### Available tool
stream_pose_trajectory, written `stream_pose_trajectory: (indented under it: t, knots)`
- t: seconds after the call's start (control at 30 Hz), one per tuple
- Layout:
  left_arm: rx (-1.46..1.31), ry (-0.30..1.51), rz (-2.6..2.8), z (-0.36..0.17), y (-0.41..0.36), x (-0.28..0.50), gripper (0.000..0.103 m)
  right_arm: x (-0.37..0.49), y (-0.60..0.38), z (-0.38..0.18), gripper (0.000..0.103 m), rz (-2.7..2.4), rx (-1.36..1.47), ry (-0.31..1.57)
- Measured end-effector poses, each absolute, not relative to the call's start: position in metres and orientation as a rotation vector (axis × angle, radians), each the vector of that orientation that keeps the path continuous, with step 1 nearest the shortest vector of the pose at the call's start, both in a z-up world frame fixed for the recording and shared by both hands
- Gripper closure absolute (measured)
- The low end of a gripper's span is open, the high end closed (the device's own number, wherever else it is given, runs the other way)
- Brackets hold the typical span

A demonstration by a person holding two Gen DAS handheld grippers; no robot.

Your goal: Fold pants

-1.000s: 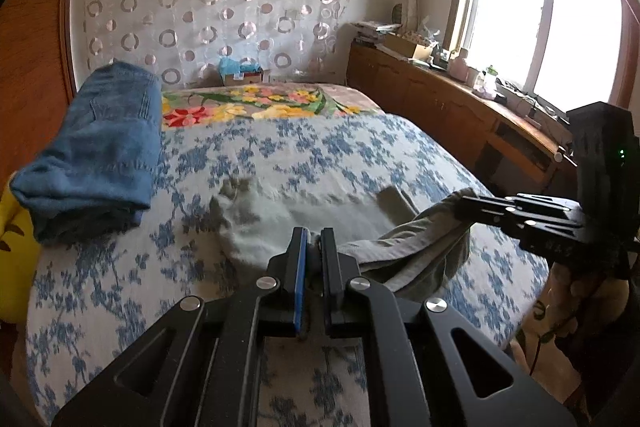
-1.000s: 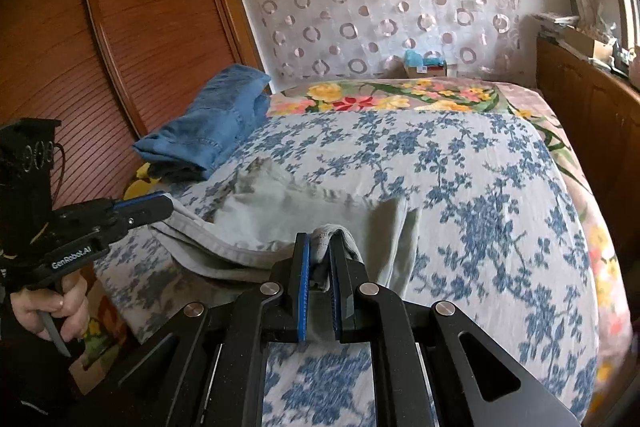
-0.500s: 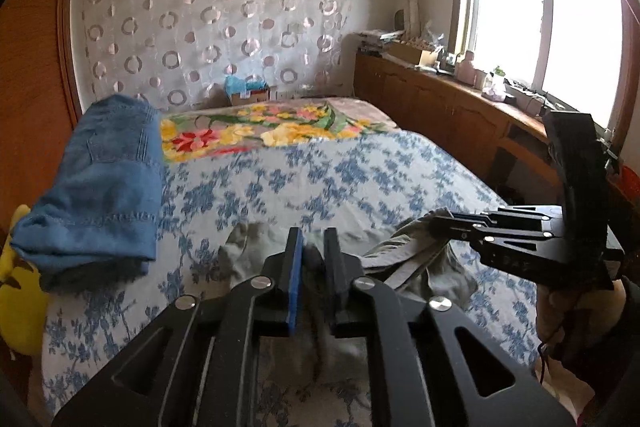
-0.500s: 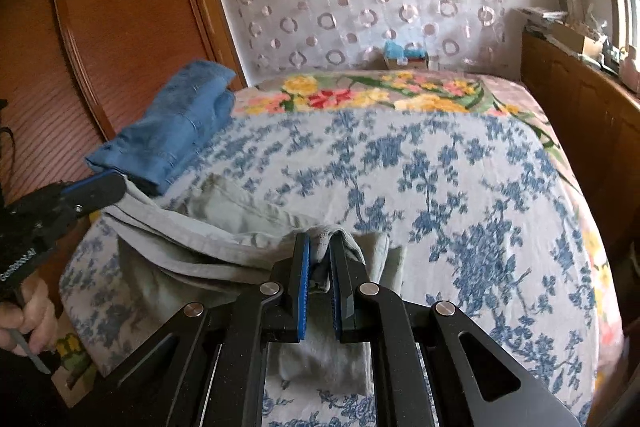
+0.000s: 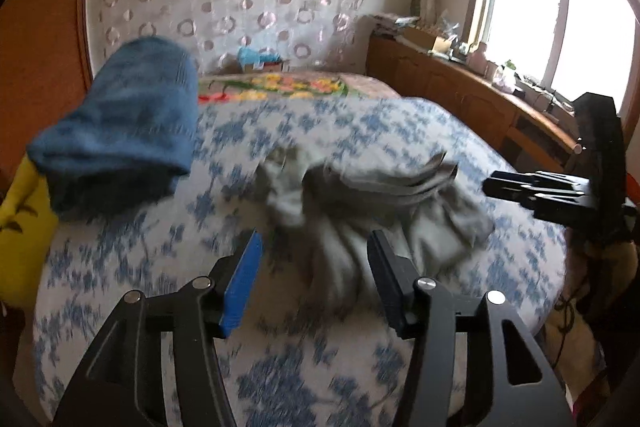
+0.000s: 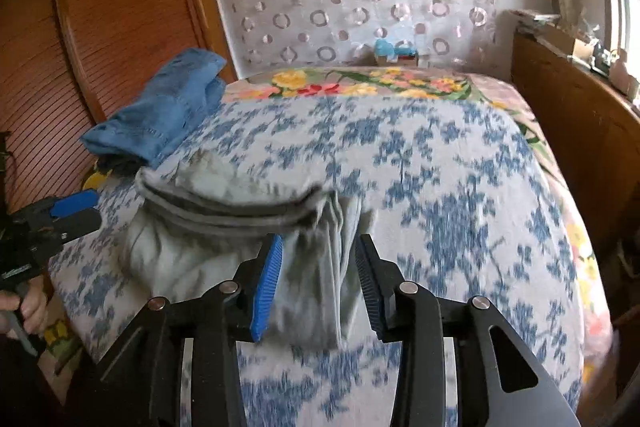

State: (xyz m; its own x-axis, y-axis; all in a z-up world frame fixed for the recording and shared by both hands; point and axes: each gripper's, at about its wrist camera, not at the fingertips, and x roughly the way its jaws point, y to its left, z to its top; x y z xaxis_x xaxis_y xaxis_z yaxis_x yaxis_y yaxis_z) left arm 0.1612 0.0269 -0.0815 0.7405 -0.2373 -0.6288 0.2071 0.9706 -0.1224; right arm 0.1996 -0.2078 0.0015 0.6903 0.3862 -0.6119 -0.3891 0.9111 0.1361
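While both tools hang over the near edge of the bed, the scene reads:
Left gripper (image 5: pixel 314 277): jaws spread wide, holding nothing.
Right gripper (image 6: pixel 318 281): jaws parted, grasping nothing; cloth lies between and beyond them.
Grey pants (image 6: pixel 240 227): bunched in a loose heap near the bed's front edge, waistband facing the camera, part draped over the edge.
Folded jeans (image 5: pixel 124 127): at the bed's left edge.
Bedspread (image 6: pixel 440 187): blue floral print.

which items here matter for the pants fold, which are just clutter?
In play:
grey-green pants, crumpled on the floral bedspread
left hand-held gripper, open
right hand-held gripper, open

Lying about:
folded blue jeans
yellow cushion
small box at the headboard
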Motion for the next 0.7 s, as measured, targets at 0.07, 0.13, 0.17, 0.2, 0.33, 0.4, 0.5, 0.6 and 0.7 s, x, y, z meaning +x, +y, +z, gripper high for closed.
stream_pose_trajectory:
  t: [0.07, 0.13, 0.17, 0.2, 0.33, 0.4, 0.5, 0.6, 0.7]
  knots:
    - [-0.045, 0.721, -0.241, -0.091, 0.028, 0.159, 0.053, 0.193, -0.209, -0.005, 0.064, 0.440, -0.020, 0.710]
    - [-0.043, 0.752, -0.248, -0.100, 0.028, 0.160, 0.063, 0.190, -0.210, -0.014, 0.064, 0.446, -0.033, 0.734]
    - [-0.043, 0.764, -0.254, -0.103, 0.028, 0.160, 0.065, 0.190, -0.211, -0.017, 0.064, 0.445, -0.035, 0.746]
    - [-0.042, 0.777, -0.262, -0.106, 0.026, 0.160, 0.067, 0.191, -0.211, -0.021, 0.064, 0.444, -0.035, 0.760]
    - [-0.018, 0.809, -0.292, -0.115, 0.018, 0.160, 0.068, 0.197, -0.210, -0.031, 0.064, 0.453, -0.017, 0.797]
    - [-0.015, 0.813, -0.301, -0.116, 0.015, 0.159, 0.069, 0.199, -0.208, -0.033, 0.064, 0.454, -0.020, 0.798]
    - [-0.008, 0.813, -0.297, -0.118, 0.013, 0.161, 0.071, 0.200, -0.208, -0.034, 0.064, 0.452, -0.024, 0.793]
    - [-0.004, 0.817, -0.293, -0.120, 0.011, 0.167, 0.077, 0.203, -0.206, -0.038, 0.064, 0.452, -0.021, 0.780]
    - [0.000, 0.816, -0.303, -0.120, 0.010, 0.170, 0.083, 0.192, -0.205, -0.037, 0.064, 0.447, -0.040, 0.750]
